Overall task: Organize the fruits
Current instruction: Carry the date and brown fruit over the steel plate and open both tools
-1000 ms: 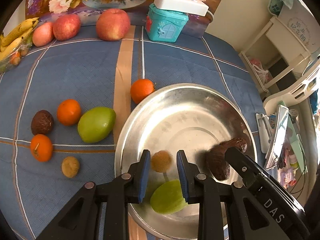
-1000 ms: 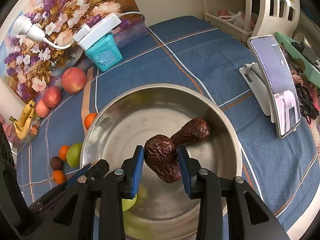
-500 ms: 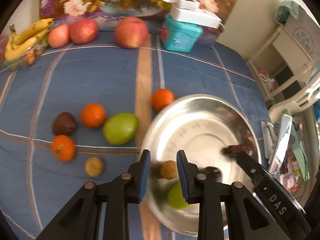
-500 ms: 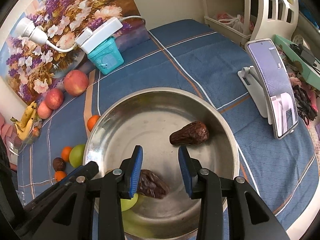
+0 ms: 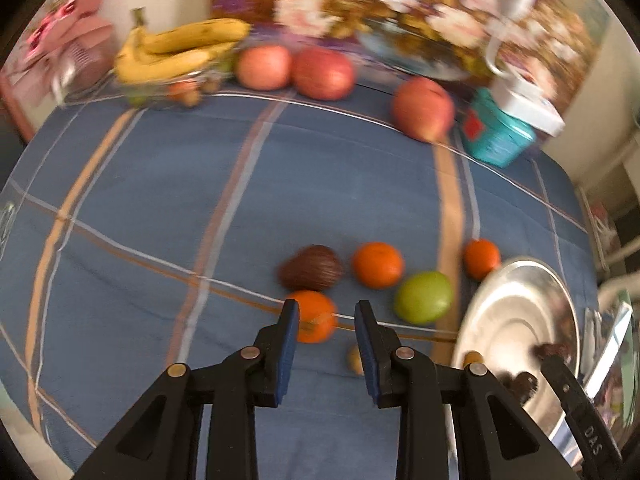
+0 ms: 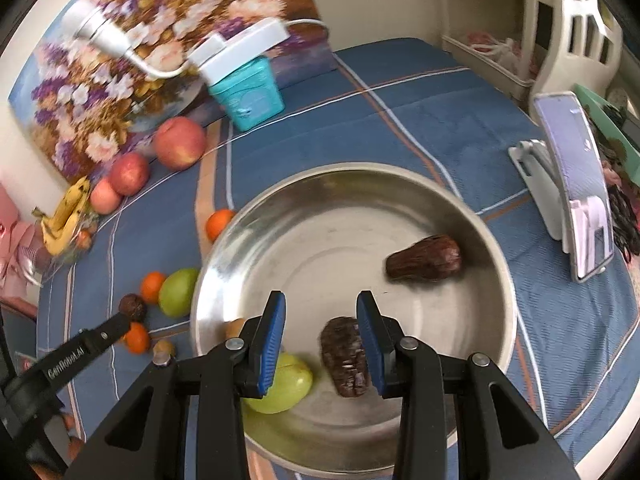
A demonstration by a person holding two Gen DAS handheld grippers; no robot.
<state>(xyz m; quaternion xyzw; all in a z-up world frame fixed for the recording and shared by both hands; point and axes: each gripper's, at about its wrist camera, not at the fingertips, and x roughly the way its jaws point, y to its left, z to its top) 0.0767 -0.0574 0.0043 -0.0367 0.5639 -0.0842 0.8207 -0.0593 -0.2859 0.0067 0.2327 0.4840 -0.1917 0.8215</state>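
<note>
My left gripper (image 5: 326, 308) hovers over the blue cloth, its jaws opening with nothing between them. An orange (image 5: 316, 316) lies just beyond its tips. Near it sit a dark passion fruit (image 5: 310, 267), another orange (image 5: 377, 265), a green fruit (image 5: 423, 297) and a small brown fruit (image 5: 354, 360). My right gripper (image 6: 321, 298) is open above the steel bowl (image 6: 400, 168). In the bowl lie a wrinkled dark fruit (image 6: 344, 356) partly behind the right finger, a second dark fruit (image 6: 424, 258) and a green fruit (image 6: 280, 384).
Apples (image 5: 323, 73) and bananas (image 5: 180, 50) line the back edge by a flower picture. A teal box (image 5: 496, 140) with a white power strip stands at the back right. A phone on a stand (image 6: 576, 192) is right of the bowl. A third orange (image 6: 219, 222) touches the bowl's left rim.
The left gripper swung left, from over the bowl to the loose fruits on the cloth. The right gripper let go of the dark fruit, which now lies in the bowl.
</note>
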